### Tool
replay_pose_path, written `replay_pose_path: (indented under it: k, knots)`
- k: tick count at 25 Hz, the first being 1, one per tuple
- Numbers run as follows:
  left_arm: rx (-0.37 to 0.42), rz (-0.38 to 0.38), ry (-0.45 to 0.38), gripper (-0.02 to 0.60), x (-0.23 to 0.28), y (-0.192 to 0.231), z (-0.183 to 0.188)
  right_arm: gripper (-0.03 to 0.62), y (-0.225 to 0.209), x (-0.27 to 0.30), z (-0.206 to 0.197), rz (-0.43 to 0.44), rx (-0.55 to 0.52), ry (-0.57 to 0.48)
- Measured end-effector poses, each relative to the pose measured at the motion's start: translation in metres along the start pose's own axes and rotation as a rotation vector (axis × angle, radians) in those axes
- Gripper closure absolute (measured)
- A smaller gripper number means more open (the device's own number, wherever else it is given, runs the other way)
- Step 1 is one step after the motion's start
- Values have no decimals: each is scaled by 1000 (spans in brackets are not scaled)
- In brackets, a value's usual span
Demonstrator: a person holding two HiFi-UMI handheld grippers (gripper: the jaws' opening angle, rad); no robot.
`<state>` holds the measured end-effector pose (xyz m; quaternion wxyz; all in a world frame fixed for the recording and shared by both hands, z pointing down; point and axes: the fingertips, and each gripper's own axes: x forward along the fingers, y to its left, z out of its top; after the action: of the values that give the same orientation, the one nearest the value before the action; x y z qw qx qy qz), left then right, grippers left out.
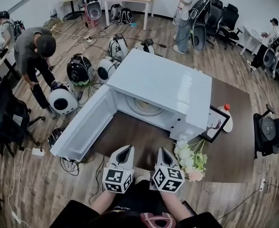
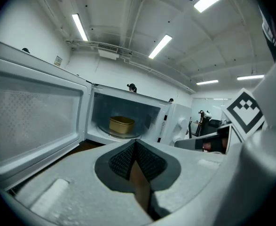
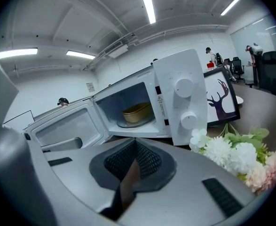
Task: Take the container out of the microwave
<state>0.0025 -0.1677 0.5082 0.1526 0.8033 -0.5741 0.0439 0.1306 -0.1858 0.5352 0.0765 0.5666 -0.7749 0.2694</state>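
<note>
The left gripper (image 1: 126, 149) and right gripper (image 1: 164, 151) were closed and empty, short of the open microwave (image 1: 163, 87), where the container (image 2: 121, 125) sat on its plate (image 2: 106, 130). Unopened jaws would likely push it deeper.

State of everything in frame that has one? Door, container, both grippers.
microwave: door swung wide open
container: inside the microwave, untouched
left gripper: shut, empty, short of the microwave
right gripper: shut, empty, short of the microwave
</note>
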Motion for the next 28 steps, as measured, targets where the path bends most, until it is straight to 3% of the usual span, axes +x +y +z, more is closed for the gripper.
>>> replay_pose_path:
  k: [17, 21, 28]
  knots:
    - [24, -118, 18, 572, 77, 70, 37, 585, 23, 83, 35, -137, 76, -35]
    - [25, -153, 4, 572, 86, 77, 42, 506, 26, 110, 46, -163, 102, -58]
    - [34, -185, 41, 572, 88, 86, 33, 461, 32, 153, 69, -216, 172, -96]
